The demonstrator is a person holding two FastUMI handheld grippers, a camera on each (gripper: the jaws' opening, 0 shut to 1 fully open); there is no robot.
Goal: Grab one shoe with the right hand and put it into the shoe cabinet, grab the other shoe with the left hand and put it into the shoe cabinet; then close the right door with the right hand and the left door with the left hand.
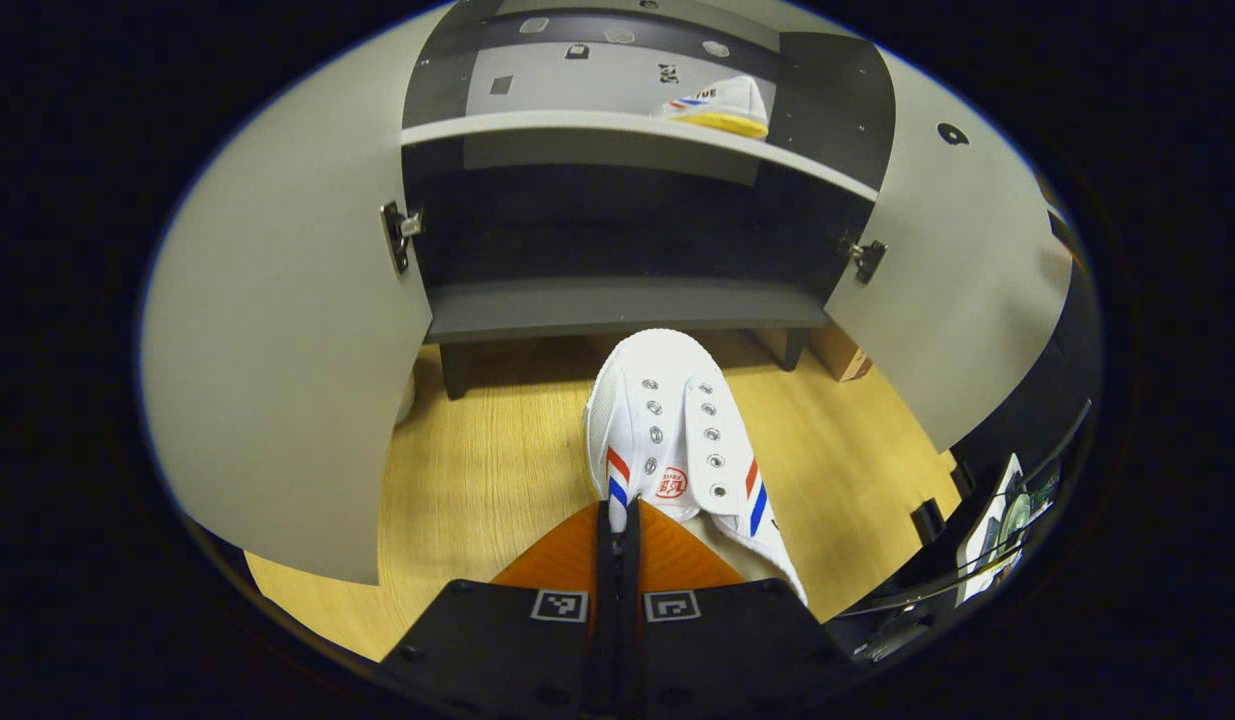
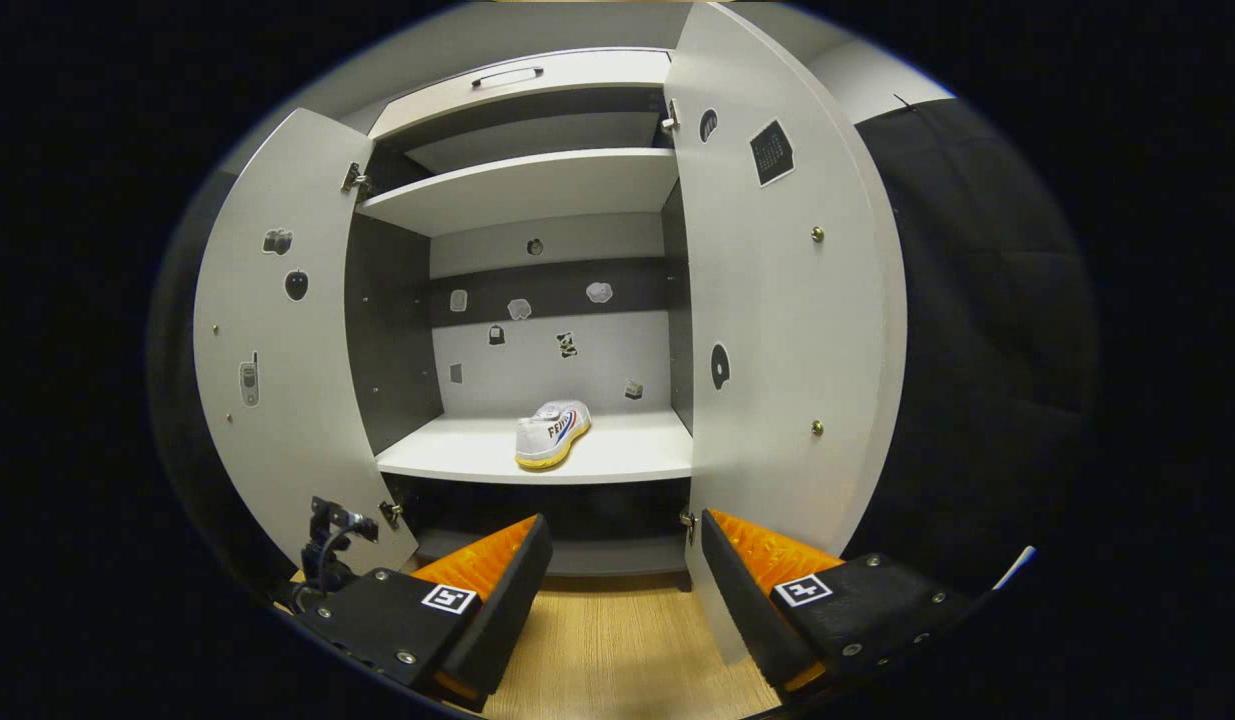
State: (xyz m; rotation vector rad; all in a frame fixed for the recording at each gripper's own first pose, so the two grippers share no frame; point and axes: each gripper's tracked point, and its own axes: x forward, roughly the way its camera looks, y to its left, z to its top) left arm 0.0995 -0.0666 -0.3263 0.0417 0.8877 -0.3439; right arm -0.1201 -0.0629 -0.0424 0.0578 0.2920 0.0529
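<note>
Left gripper [image 1: 617,520], lower centre, clenched on the white canvas shoe's [image 1: 667,430] collar, toe aimed at the shoe cabinet [image 1: 617,310] for loading; right gripper [image 2: 622,570] released, fingers spread; first shoe [image 2: 552,432] on middle shelf [image 2: 637,450], both doors ajar.

wood floor [image 1: 477,480], cardboard box [image 1: 839,352]

Even overhead lighting, moderately bright; deep shadow under the grey shoe cabinet's lower shelf [image 1: 617,215]. Sharp focus centrally. Strong fisheye bowing of flat grey doors [image 2: 777,300] toward edges. No glare.
</note>
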